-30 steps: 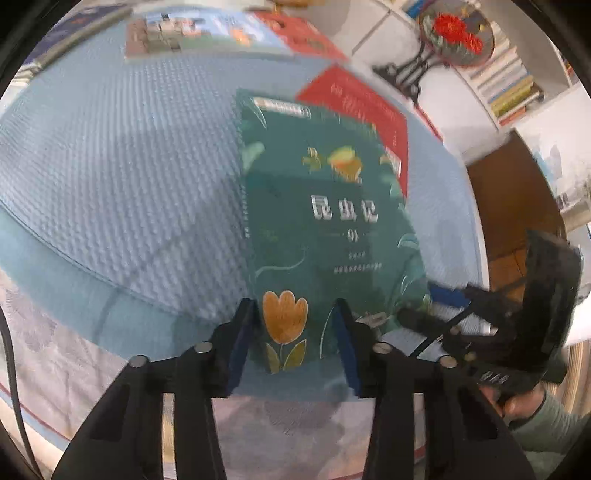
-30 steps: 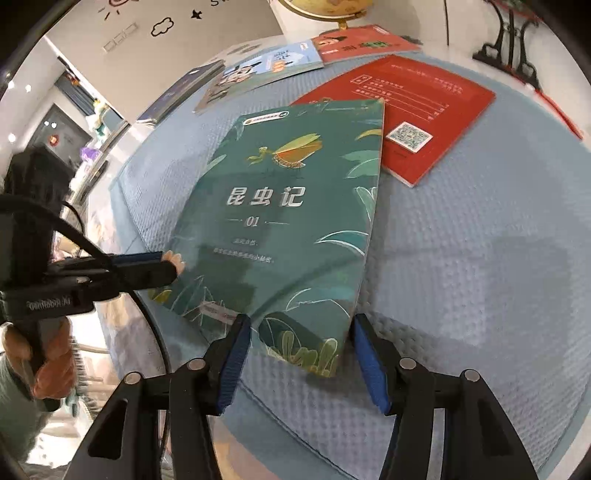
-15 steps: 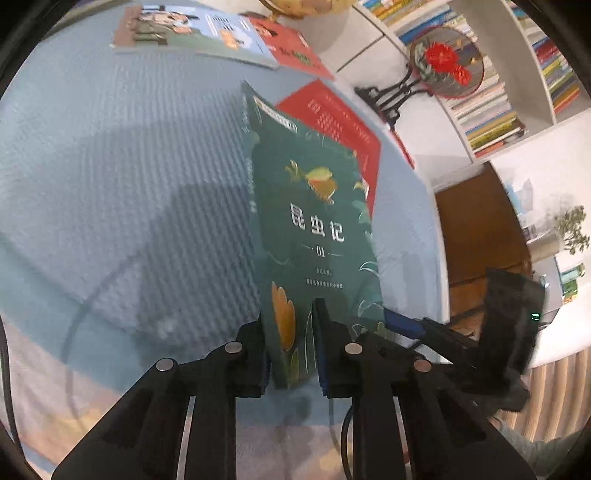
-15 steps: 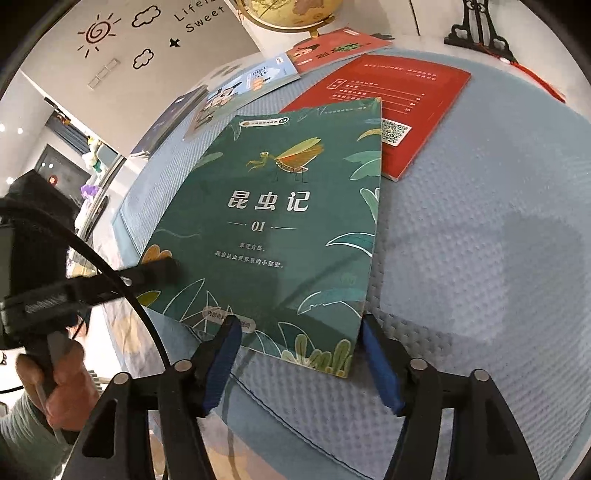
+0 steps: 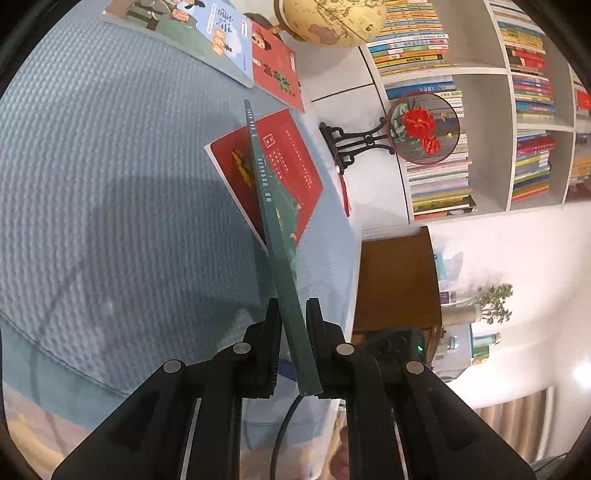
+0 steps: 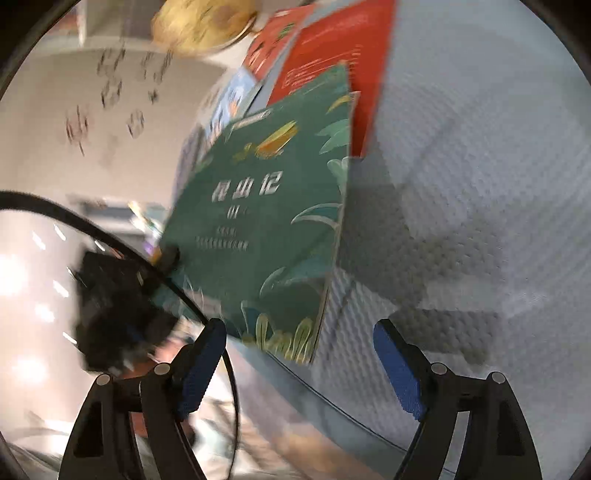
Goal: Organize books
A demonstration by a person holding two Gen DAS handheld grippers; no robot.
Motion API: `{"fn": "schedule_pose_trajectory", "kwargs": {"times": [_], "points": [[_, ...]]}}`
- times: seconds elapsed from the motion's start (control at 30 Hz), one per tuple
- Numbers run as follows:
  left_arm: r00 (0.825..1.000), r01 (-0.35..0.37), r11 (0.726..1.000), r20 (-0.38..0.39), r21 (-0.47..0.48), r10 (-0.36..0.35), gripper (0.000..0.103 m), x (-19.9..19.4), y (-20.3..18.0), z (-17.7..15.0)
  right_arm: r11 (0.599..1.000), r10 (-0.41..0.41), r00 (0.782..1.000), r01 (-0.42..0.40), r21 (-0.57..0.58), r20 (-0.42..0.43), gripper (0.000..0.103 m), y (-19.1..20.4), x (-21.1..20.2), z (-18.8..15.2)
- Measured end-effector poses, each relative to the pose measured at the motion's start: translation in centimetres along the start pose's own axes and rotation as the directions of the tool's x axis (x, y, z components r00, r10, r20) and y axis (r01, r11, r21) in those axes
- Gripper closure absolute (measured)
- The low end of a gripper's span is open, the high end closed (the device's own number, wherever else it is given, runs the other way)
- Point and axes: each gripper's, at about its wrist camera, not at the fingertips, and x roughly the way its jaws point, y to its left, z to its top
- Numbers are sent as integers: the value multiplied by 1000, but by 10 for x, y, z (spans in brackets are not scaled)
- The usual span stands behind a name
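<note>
Left gripper (image 5: 291,332) is now clamped on the green book (image 5: 275,229) at its near edge, pads tight on both faces. A second ago those fingers were wide with the book lying flat between them on the blue quilted cloth (image 5: 110,184); half a second ago they had just closed. Now the book is lifted and turned edge-on to the left camera, so only the spine shows. It hangs over the red book (image 5: 295,166), which lies flat on the cloth and hasn't moved. Further back, the illustrated books (image 5: 207,33) and the globe (image 5: 332,18) are unchanged; the bookshelf (image 5: 480,110) has swung into view on the right, so the wrist has rotated.

Right gripper (image 6: 299,365) has fingers spread wide, holding nothing. The green book (image 6: 266,221) sits ahead of and above it, tilted, far corner raised off the cloth (image 6: 480,184). Earlier the book's near edge lay between these fingers; now they're clear of it. The right view is motion-blurred, so I can't say for sure whether the book's low corner touches the cloth

Meaning: pick is done, single-handed on the left. Likely next is carry to the shelf or a stack. Grip is at one edge only, so the book may sag or swing
</note>
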Motion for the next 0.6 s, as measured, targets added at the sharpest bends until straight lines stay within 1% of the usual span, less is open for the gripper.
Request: {"fn": "schedule_pose_trajectory", "kwargs": {"times": [0.03,0.07,0.1,0.13,0.17,0.2,0.27,0.3,0.4,0.5,0.6], "points": [[1000,-10,1000,-5,2,10,93,2,0,0,999,34,999,-34,14,11,23,-3,3,4],[1000,-14,1000,-14,-7,14,93,5,2,-1,997,62,998,-63,34,20,33,-7,7,9],[1000,-12,1000,-20,-18,11,93,6,3,-2,994,94,995,-95,60,18,47,-10,12,12],[1000,-11,999,-19,-38,10,94,8,7,-3,990,110,994,-111,86,20,49,-13,16,15],[1000,-15,999,-16,-43,14,94,5,9,-3,990,106,994,-109,90,35,52,-14,17,17],[1000,-22,999,-15,-45,22,94,6,11,-3,992,97,994,-100,79,48,60,-13,18,17],[998,-57,998,-12,-32,57,94,4,12,-3,995,80,995,-83,48,53,71,-8,15,13],[997,-74,997,-19,-15,73,94,3,12,-3,998,60,996,-61,23,61,74,-4,14,12],[992,-112,993,-48,28,113,94,5,10,-7,994,-56,994,64,-93,89,74,17,8,7],[989,-134,990,-53,52,137,93,4,10,-11,971,-135,984,155,-181,114,74,34,5,-2],[979,-193,972,-47,136,200,93,3,-1,-17,929,-225,963,258,-265,148,74,52,9,-12]]}}
